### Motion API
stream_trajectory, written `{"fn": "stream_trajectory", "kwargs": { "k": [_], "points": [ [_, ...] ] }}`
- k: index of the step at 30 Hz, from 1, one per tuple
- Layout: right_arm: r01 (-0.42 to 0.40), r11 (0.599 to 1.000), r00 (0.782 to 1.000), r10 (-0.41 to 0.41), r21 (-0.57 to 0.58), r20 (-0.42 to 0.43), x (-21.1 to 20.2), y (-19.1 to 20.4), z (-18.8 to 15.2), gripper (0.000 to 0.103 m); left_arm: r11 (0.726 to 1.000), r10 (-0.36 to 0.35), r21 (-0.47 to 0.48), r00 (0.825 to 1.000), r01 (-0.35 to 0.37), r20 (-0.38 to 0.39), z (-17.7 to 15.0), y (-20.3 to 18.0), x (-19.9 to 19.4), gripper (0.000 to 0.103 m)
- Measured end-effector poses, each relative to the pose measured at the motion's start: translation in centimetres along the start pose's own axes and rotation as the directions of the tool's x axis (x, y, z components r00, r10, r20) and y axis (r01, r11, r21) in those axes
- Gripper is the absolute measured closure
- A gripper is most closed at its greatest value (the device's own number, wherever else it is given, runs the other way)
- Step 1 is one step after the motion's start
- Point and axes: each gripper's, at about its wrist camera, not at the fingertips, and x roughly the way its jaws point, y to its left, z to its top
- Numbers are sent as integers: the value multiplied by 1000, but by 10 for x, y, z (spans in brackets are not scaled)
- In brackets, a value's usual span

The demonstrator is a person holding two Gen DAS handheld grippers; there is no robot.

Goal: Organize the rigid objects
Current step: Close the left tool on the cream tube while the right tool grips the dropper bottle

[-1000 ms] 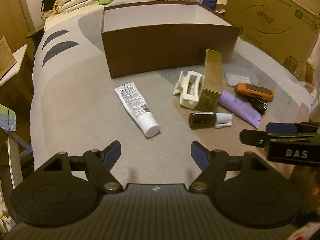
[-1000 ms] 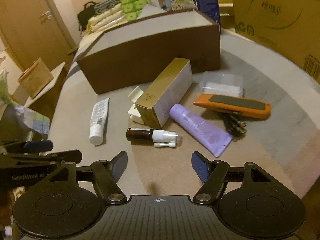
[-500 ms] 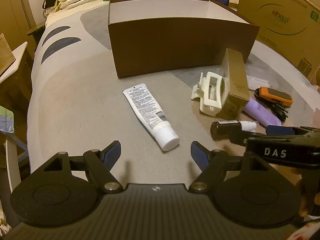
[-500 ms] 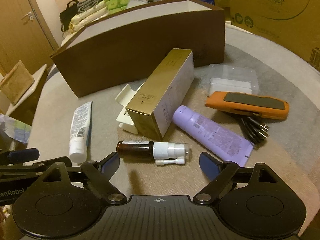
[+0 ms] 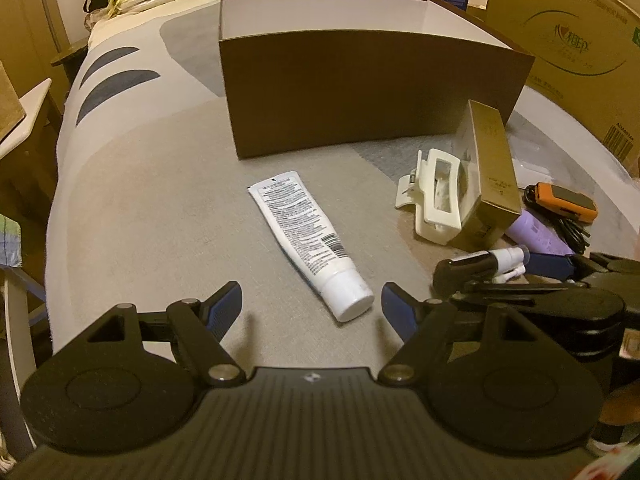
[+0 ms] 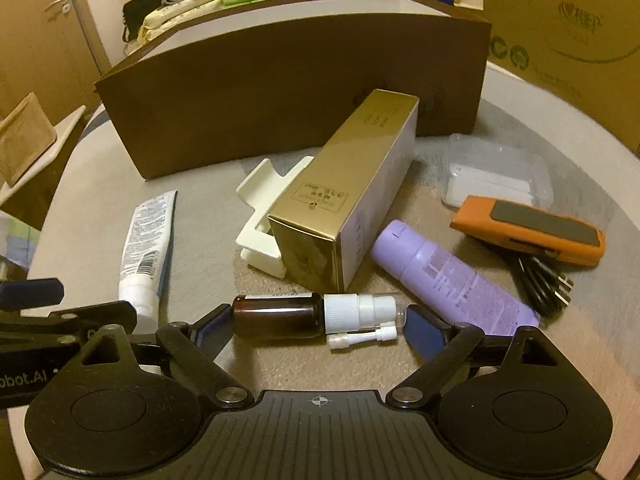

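Brown spray bottle (image 6: 280, 316) lies on the table between the wide-spread fingers of the right gripper (image 6: 314, 326), not yet pinched. Risk: round bottle rolls, or the loose nozzle (image 6: 362, 336) slips out on closing. Left gripper (image 5: 312, 306) wide, holding nothing, near white tube (image 5: 308, 240). Brown box (image 5: 360, 92): floor hidden, contents unknown.
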Motion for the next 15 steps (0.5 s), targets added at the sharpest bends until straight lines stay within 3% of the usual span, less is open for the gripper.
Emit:
{"fn": "stream_trajectory", "kwargs": {
  "k": [10,15],
  "points": [
    [-36,999,999,37,-37,16,-15,-14,1,17,1000,3,-18,1000,-3,-3,11,0,14,30],
    [-40,998,999,40,-47,5,-22,-19,1,17,1000,17,-15,1000,-17,-22,20,-2,28,40]
  ]
}}
